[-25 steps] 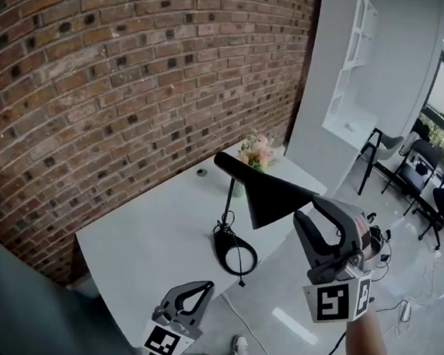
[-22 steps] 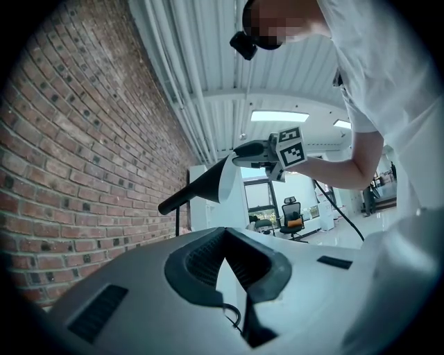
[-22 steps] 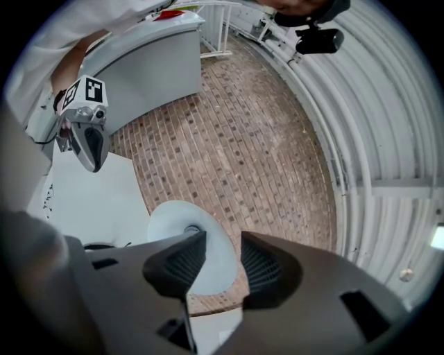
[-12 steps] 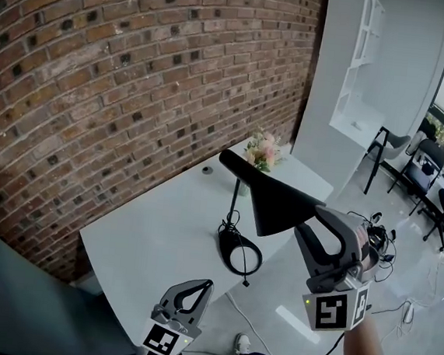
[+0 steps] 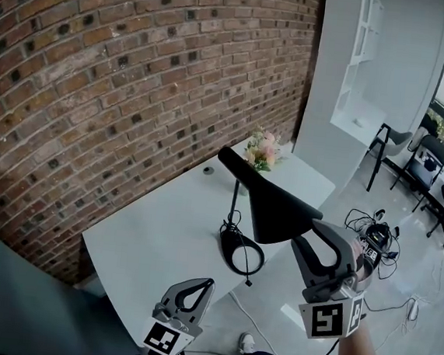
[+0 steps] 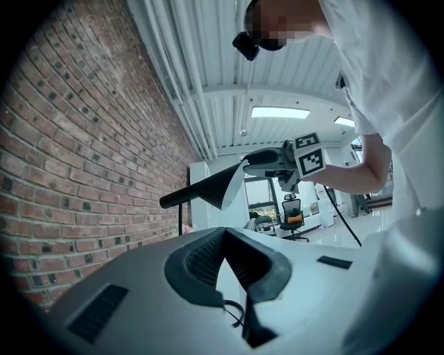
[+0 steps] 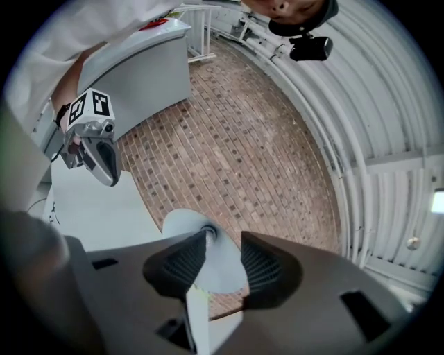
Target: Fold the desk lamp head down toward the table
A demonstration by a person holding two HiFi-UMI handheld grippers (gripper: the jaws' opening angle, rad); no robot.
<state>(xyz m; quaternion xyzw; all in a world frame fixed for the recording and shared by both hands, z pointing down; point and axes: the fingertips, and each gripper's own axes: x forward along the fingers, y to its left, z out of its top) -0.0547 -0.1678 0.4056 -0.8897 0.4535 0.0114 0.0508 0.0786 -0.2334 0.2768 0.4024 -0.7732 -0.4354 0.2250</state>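
Right gripper (image 5: 305,231) is held, jaws apart, at the rim of the lamp head (image 5: 278,205). Left gripper (image 5: 208,285) is held closed, well away.

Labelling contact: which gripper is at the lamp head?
Right gripper: jaws apart at the lamp head. Left gripper is shut, low, well short of it.

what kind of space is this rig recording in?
Likely an office or studio: a white desk with a black desk lamp against a brick wall, office chairs beyond, and white shelving.
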